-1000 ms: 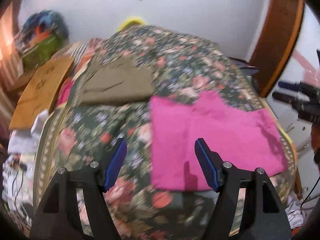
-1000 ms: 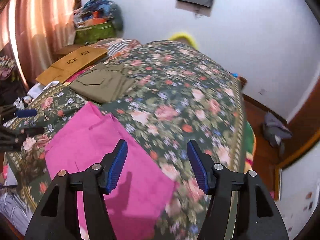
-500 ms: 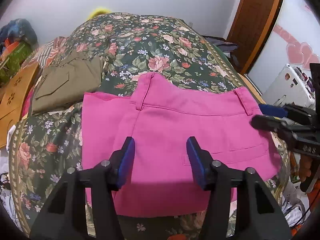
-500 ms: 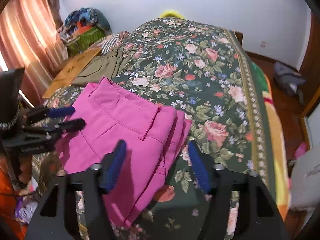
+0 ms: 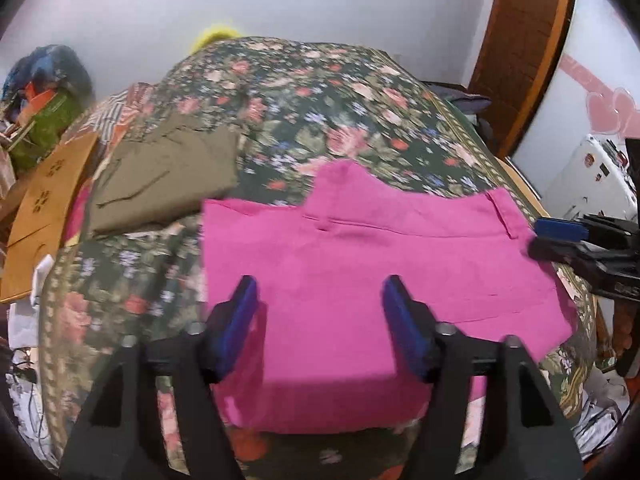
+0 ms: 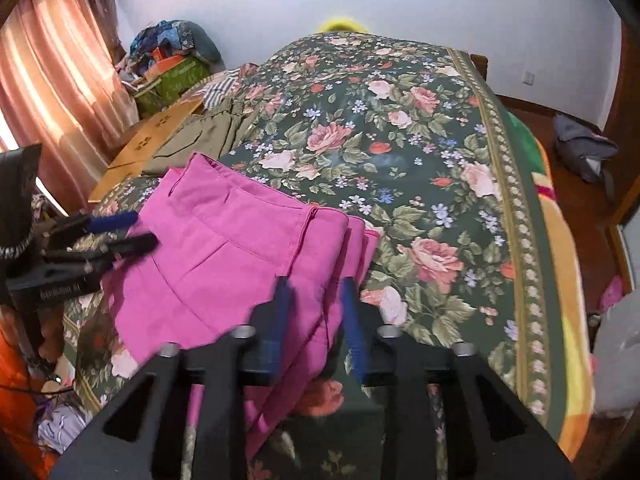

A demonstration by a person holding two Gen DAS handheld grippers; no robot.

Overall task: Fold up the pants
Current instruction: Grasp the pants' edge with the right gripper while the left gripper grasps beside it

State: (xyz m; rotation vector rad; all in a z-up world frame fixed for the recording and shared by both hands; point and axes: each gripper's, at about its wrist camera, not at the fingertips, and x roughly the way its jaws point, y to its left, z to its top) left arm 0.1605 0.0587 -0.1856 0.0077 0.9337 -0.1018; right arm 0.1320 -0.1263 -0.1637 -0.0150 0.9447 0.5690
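A: Two tools, one pair of pink pants (image 5: 360, 264), lying flat and doubled over on the floral bed (image 6: 400, 140), near its front edge. State of the left tool (image 5: 320, 292)?

B: Spread wide, empty, hovering above the near part of the cloth.

A: And the right tool (image 6: 316, 296)?

B: Narrowed around the stacked edge at the pants' right side. Impossible to tell whether actually pinching.

A: Advice for the fold, then?

B: Probably best to catch every layer at once, not just the top one. Grip both ends at matching height, lift barely clear of the bed, carry across evenly, lay down without dragging. Otherwise, likely a skewed fold or a slipped under-layer.

A: Anything shown in one view only?

B: From the left wrist: waistband, belt loop and the whole flat outline, plus an olive garment (image 5: 168, 176) just beside the pants and a cardboard sheet (image 5: 44, 208) further left. From the right wrist: the separate layers along the side edge, hidden from the left. Also a pink curtain (image 6: 52, 80).
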